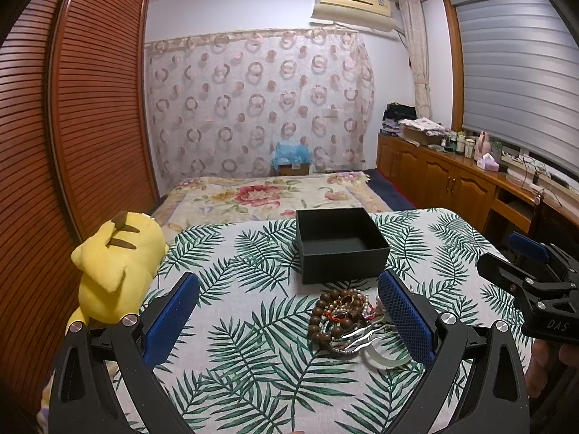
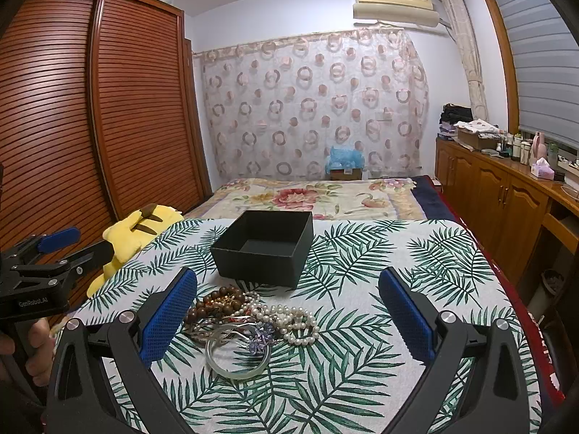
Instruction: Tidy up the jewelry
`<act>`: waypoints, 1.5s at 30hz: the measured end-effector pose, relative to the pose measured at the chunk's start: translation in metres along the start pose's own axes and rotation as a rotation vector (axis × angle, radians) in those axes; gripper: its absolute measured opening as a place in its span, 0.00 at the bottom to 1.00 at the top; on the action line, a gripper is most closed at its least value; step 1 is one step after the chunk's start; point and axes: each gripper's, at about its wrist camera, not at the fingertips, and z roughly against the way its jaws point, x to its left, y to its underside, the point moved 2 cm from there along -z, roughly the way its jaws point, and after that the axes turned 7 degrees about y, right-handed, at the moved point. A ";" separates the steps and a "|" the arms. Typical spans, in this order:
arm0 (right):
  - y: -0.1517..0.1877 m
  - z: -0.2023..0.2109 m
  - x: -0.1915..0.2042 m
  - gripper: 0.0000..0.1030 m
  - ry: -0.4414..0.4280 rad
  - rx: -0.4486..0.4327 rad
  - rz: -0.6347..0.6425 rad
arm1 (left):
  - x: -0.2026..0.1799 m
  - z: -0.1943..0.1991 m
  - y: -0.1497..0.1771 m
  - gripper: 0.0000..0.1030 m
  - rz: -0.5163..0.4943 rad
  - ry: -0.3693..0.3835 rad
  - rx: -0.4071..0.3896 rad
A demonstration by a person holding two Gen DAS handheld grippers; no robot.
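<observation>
— Two grippers, both mine, and both spread wide with nothing between the pads. My left gripper (image 1: 289, 311) hovers over the near part of the leaf-print cloth (image 1: 253, 354), and my right gripper (image 2: 289, 311) hangs just beside it on the same level.

— Where is the jewelry?

— One tangled jewelry pile (image 2: 246, 318) lies on the cloth, toward the near edge, roughly midway across. From my right wrist view it sits just inside my left-hand pad; from my left wrist view it (image 1: 347, 322) sits against the right-hand pad, partly hidden behind it. I cannot tell whether the pad touches it.

— What is in the pile?

— Brown wooden beads (image 2: 213, 303) at the far left of it, a pearl strand (image 2: 293, 325) on the right, a pale bangle (image 2: 237, 358) nearest me, and a small purple piece (image 2: 262, 338) lying over the bangle's rim.

— And the box?

— Black, open-topped box (image 2: 266, 249), empty as far as I see, standing just beyond the pile toward the far edge. A yellow plush toy (image 1: 115, 271) lies off the cloth's left edge.
</observation>
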 end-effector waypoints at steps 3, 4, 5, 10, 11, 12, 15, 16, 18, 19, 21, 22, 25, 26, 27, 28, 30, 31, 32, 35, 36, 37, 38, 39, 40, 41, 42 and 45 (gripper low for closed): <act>0.002 -0.002 0.003 0.98 0.001 0.002 -0.001 | -0.002 0.002 0.001 0.93 0.001 0.002 0.006; 0.002 -0.001 0.002 0.98 0.001 0.002 -0.001 | -0.002 0.002 0.001 0.93 0.002 0.003 0.009; 0.003 -0.001 0.004 0.98 0.000 0.003 -0.001 | 0.000 -0.002 0.004 0.93 0.001 0.003 0.015; 0.011 -0.013 0.010 0.98 -0.012 0.016 0.002 | -0.006 -0.013 0.018 0.93 0.000 0.021 0.058; 0.012 -0.014 0.010 0.98 -0.012 0.019 0.005 | -0.005 -0.015 0.020 0.93 -0.002 0.024 0.067; 0.013 -0.014 0.004 0.98 -0.014 0.020 0.006 | -0.004 -0.016 0.020 0.93 -0.003 0.026 0.077; 0.018 -0.016 0.001 0.98 -0.031 0.032 0.012 | 0.000 -0.021 0.024 0.93 -0.004 0.039 0.106; 0.019 -0.018 -0.001 0.98 -0.028 0.037 0.016 | 0.000 -0.022 0.025 0.93 -0.003 0.046 0.115; 0.023 -0.021 -0.002 0.98 -0.032 0.050 0.025 | 0.002 -0.025 0.028 0.93 -0.004 0.058 0.133; 0.025 -0.022 -0.002 0.98 -0.037 0.057 0.028 | 0.003 -0.027 0.029 0.93 -0.008 0.066 0.146; 0.029 -0.024 -0.005 0.95 -0.045 0.071 0.037 | 0.004 -0.030 0.031 0.93 -0.016 0.075 0.162; 0.032 -0.027 -0.004 0.92 -0.053 0.087 0.045 | 0.004 -0.031 0.033 0.93 -0.020 0.091 0.170; 0.041 -0.035 -0.002 0.85 -0.079 0.129 0.056 | 0.006 -0.035 0.036 0.93 -0.013 0.117 0.190; 0.044 -0.038 -0.002 0.84 -0.089 0.143 0.057 | 0.007 -0.036 0.038 0.93 -0.011 0.115 0.195; 0.046 -0.040 -0.001 0.83 -0.097 0.154 0.060 | 0.008 -0.037 0.038 0.93 -0.012 0.110 0.199; 0.048 -0.043 0.000 0.82 -0.103 0.166 0.066 | 0.009 -0.039 0.039 0.93 -0.014 0.100 0.204; 0.052 -0.048 0.003 0.82 -0.104 0.182 0.082 | 0.010 -0.044 0.042 0.93 -0.020 0.092 0.220; 0.054 -0.050 0.004 0.82 -0.105 0.189 0.087 | 0.010 -0.047 0.044 0.93 -0.020 0.096 0.233; 0.056 -0.052 0.004 0.82 -0.105 0.197 0.094 | 0.011 -0.049 0.044 0.93 -0.018 0.106 0.239; 0.061 -0.057 0.003 0.82 -0.106 0.220 0.103 | 0.010 -0.055 0.047 0.93 -0.021 0.148 0.246; 0.063 -0.058 0.004 0.82 -0.109 0.228 0.105 | 0.008 -0.057 0.047 0.93 -0.027 0.152 0.247; 0.065 -0.060 0.004 0.82 -0.114 0.238 0.110 | 0.006 -0.059 0.048 0.93 -0.038 0.164 0.252; 0.066 -0.061 0.005 0.82 -0.115 0.241 0.114 | 0.004 -0.062 0.048 0.93 -0.045 0.173 0.257; 0.067 -0.061 0.006 0.82 -0.117 0.245 0.120 | 0.002 -0.065 0.049 0.93 -0.051 0.180 0.260; 0.069 -0.062 0.007 0.82 -0.120 0.249 0.126 | 0.001 -0.068 0.050 0.93 -0.054 0.187 0.264; 0.070 -0.063 0.007 0.82 -0.122 0.251 0.128 | -0.002 -0.072 0.051 0.93 -0.059 0.203 0.271; 0.071 -0.063 0.008 0.82 -0.124 0.255 0.131 | -0.005 -0.076 0.052 0.92 -0.064 0.209 0.278; 0.072 -0.064 0.008 0.82 -0.132 0.263 0.133 | -0.013 -0.087 0.054 0.72 -0.081 0.243 0.309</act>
